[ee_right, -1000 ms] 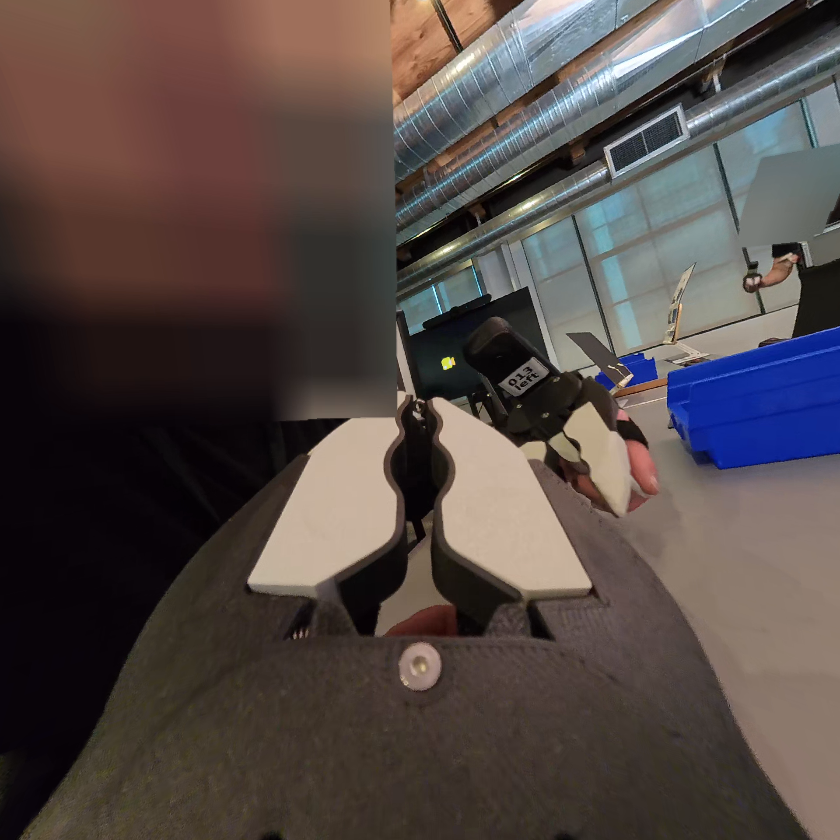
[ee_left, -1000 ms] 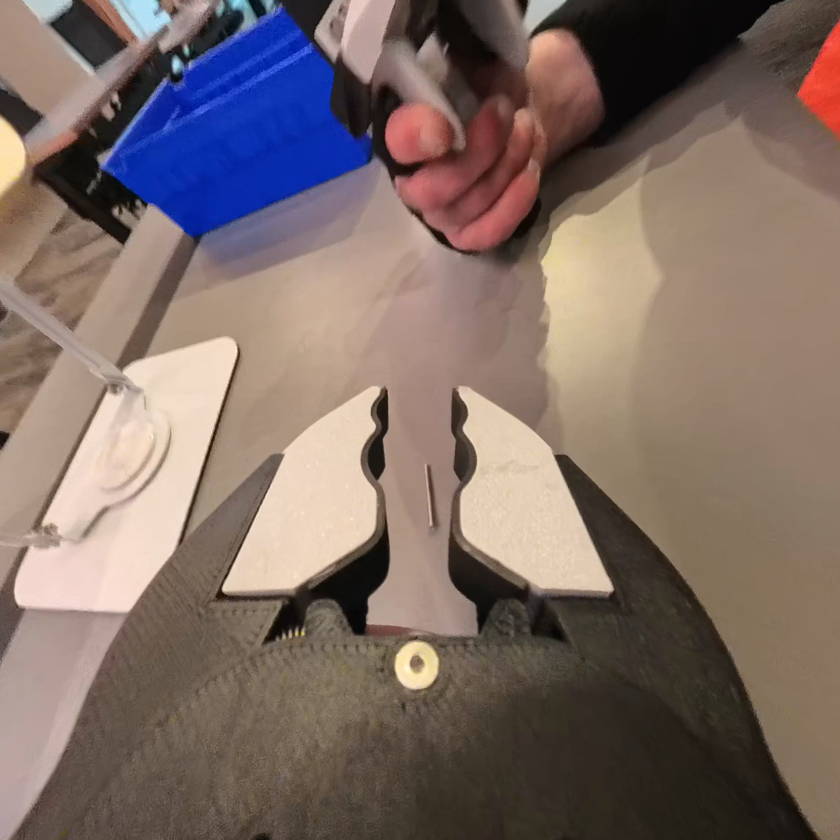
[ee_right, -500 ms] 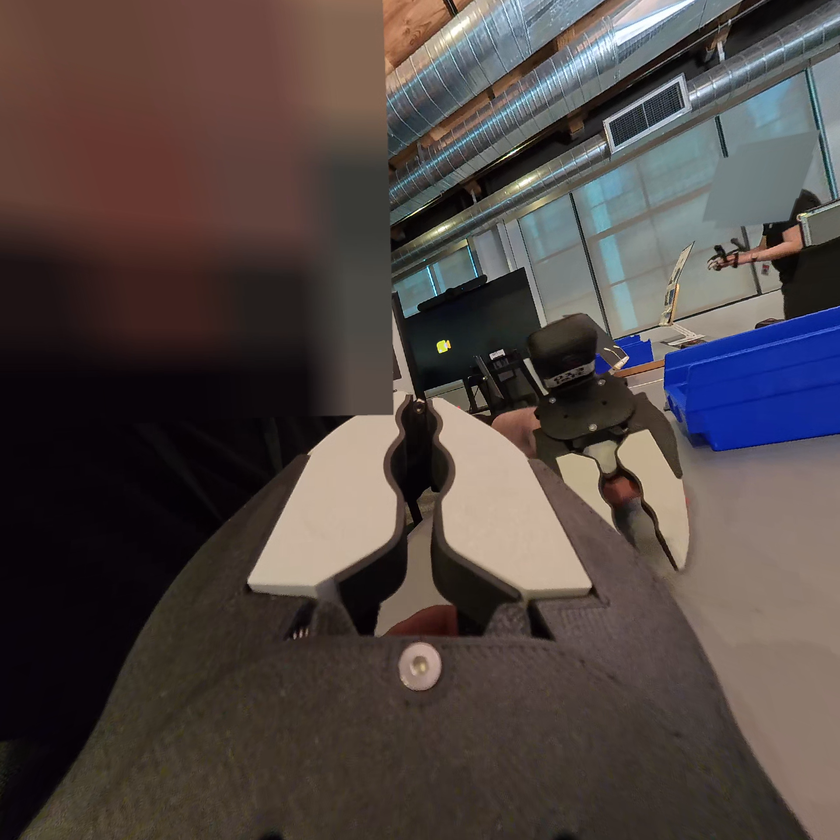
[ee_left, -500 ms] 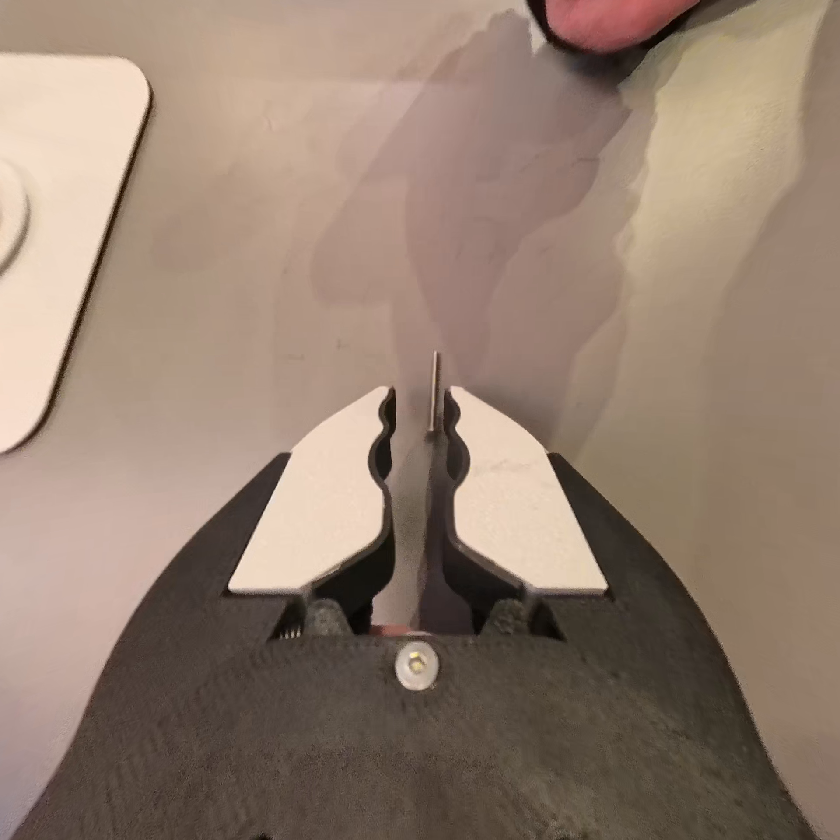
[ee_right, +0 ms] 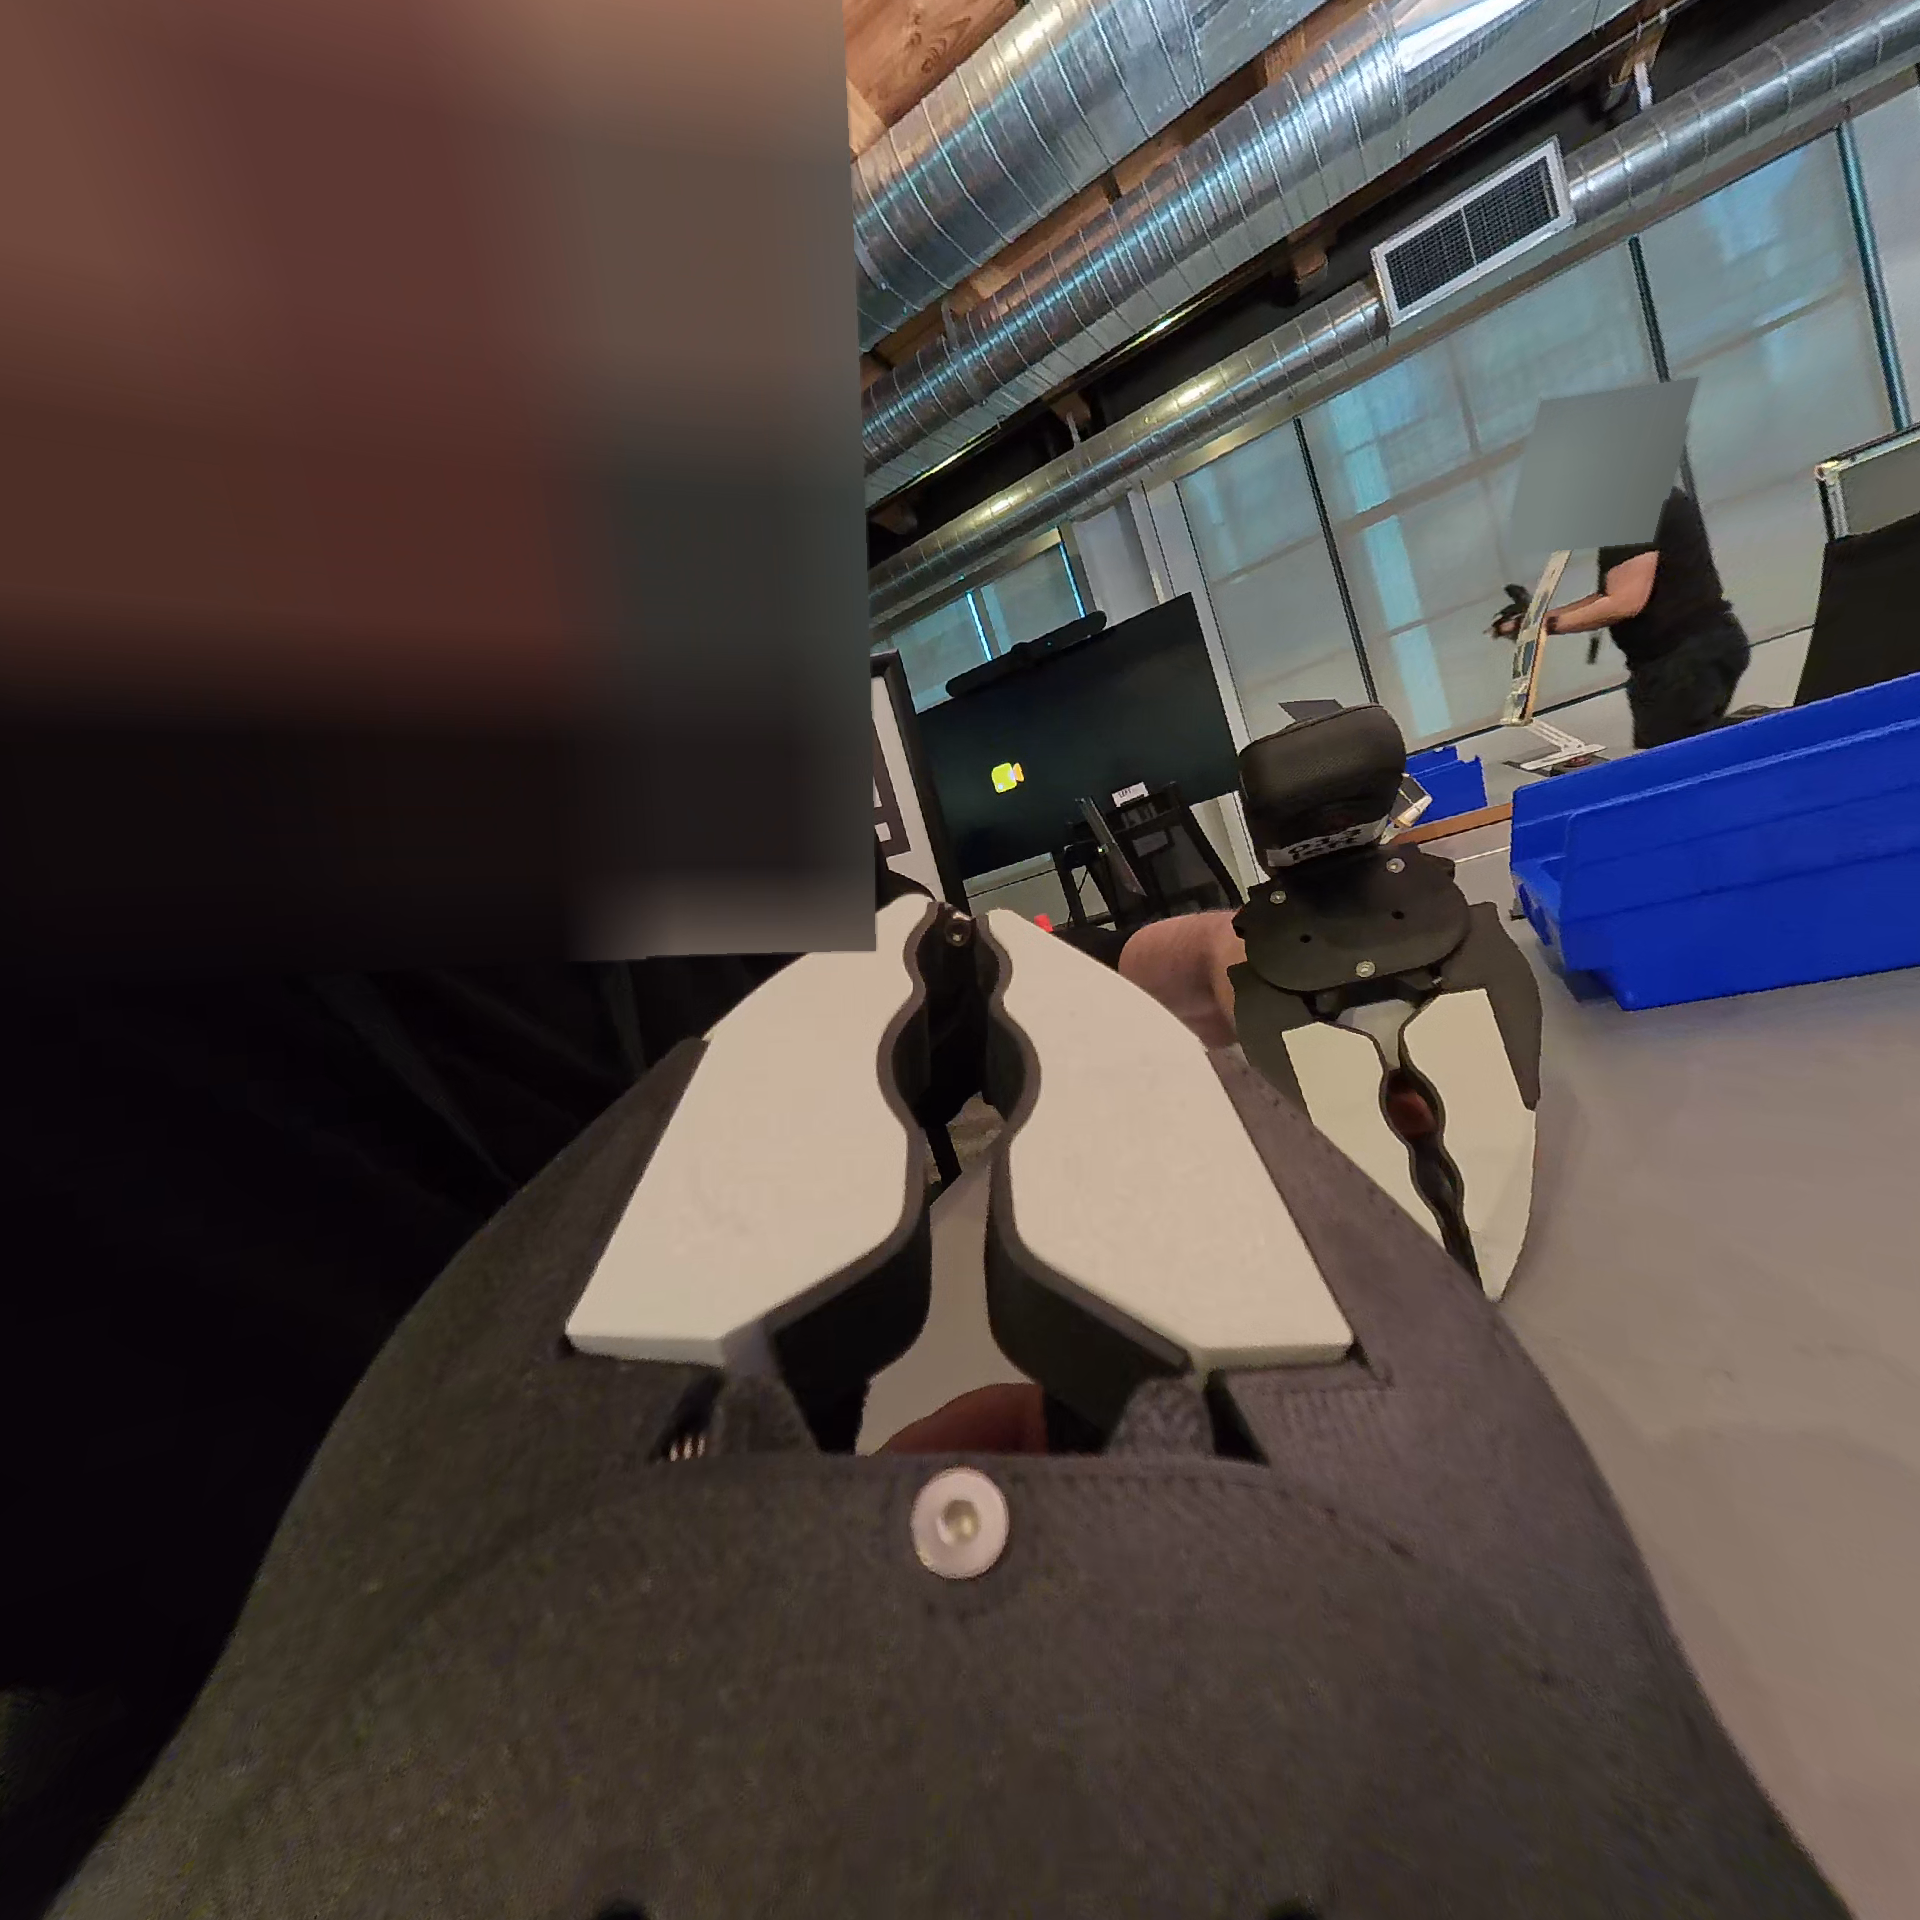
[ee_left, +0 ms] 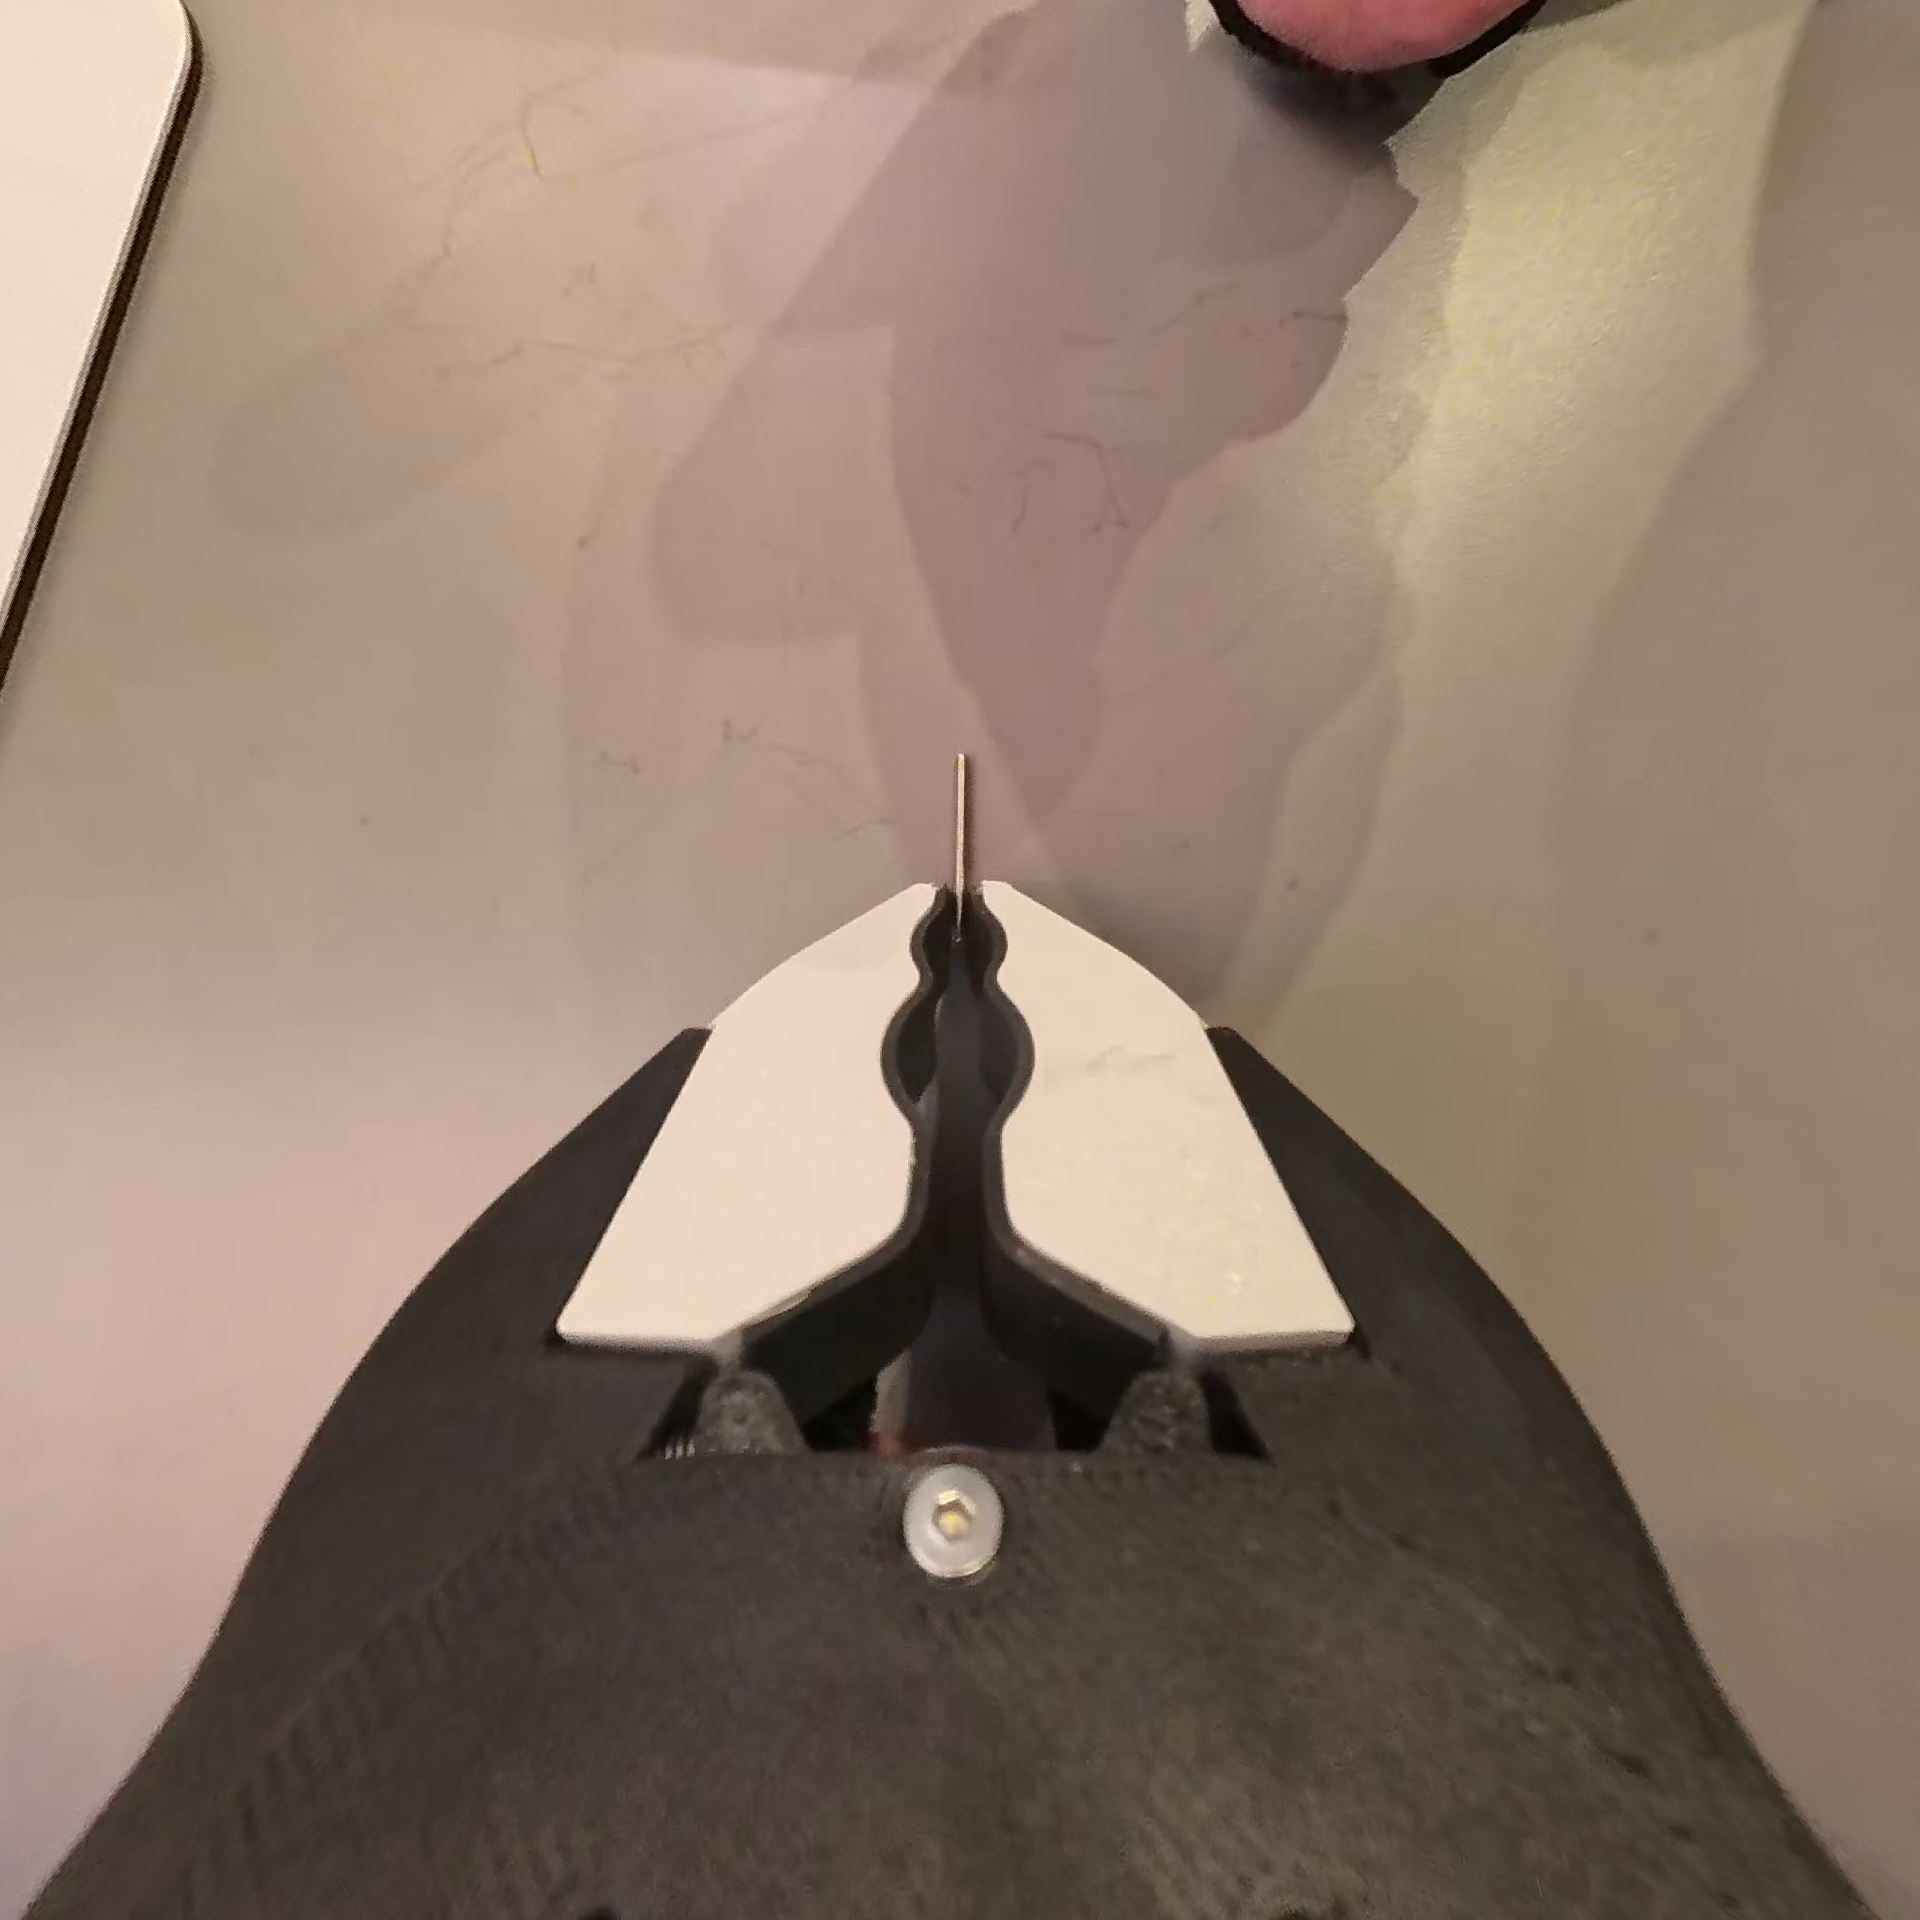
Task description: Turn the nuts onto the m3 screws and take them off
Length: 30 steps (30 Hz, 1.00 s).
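My left gripper [ee_left: 961, 896] points down at the grey table [ee_left: 416, 623] and is shut on a thin metal pin [ee_left: 963, 821]. The pin sticks out forward from the fingertips along the tabletop. The same gripper shows in the right wrist view [ee_right: 1465, 1247], tips down on the table. My right gripper [ee_right: 954, 920] is held up off the table and tilted upward. It is shut on a small dark screw-like part [ee_right: 951, 930] pinched at the very tips. I cannot see any nut clearly.
A white board [ee_left: 73, 260] lies at the left of the table. Part of the hand [ee_left: 1351, 31] that holds the right gripper shows at the top. Blue bins [ee_right: 1714, 862] stand at the table's far right. A person [ee_right: 1662, 623] stands far behind. Spacing between my two grippers at the tips: around 20 cm.
The left gripper tipped down toward the table, drew back until the pin lay at its tips, and closed on it. The right gripper stayed shut and barely moved.
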Motion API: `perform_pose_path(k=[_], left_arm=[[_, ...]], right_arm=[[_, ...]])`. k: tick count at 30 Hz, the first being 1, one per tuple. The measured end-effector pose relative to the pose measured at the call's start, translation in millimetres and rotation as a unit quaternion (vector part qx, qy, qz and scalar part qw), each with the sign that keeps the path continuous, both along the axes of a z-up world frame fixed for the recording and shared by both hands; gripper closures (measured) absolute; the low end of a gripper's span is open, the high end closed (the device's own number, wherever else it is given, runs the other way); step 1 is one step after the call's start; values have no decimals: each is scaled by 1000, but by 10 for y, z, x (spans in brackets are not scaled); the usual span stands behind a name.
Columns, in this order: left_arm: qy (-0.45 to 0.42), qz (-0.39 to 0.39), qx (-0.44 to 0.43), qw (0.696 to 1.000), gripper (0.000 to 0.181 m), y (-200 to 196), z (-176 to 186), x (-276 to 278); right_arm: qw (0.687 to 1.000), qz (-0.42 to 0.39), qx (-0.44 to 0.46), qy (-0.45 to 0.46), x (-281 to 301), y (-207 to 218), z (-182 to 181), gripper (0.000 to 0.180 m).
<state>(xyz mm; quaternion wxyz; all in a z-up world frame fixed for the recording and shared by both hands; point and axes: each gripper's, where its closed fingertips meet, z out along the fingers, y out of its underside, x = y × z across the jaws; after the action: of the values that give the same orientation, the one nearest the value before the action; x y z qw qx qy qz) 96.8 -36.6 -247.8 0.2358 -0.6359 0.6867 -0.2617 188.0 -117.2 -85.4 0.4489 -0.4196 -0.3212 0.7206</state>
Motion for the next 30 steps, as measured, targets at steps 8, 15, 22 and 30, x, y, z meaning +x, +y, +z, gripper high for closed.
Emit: perform_pose_path(k=[8, 15, 22, 30], left_arm=[[-24, 8, 43, 999, 179, 62, 63, -13], [-112, -17, 38, 993, 179, -93, 446, 58], [-149, -48, 8, 988, 179, -336, 629, 147], [-166, -65, -35, 983, 179, -483, 663, 219]], right_arm=[[999, -27, 8, -37, -60, 55, -93, 175], [984, -100, 74, -127, -207, 106, -255, 175], [947, -179, 149, -221, -244, 210, -406, 175], [909, -190, 218, -301, -338, 158, -608, 175]])
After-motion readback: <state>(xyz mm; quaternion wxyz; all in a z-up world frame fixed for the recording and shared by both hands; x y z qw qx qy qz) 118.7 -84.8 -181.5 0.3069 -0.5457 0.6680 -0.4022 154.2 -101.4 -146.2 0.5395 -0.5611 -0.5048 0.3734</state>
